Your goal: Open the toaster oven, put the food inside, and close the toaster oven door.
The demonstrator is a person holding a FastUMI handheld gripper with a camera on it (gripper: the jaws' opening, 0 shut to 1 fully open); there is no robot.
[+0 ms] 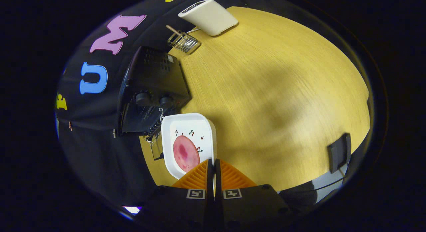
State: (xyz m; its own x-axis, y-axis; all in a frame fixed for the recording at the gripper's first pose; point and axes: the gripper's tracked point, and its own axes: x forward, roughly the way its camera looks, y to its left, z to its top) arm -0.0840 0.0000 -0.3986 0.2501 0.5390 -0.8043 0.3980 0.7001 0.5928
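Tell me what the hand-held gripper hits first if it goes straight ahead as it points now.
The hand-held gripper is shut on the rim of the plate, so the plate moves with it. Beyond the plate, the open oven with its lowered door looks first in line, though depth is unclear.

The yellow wood-grain table carries a black toaster oven, wire rack and white box-shaped appliance far left.
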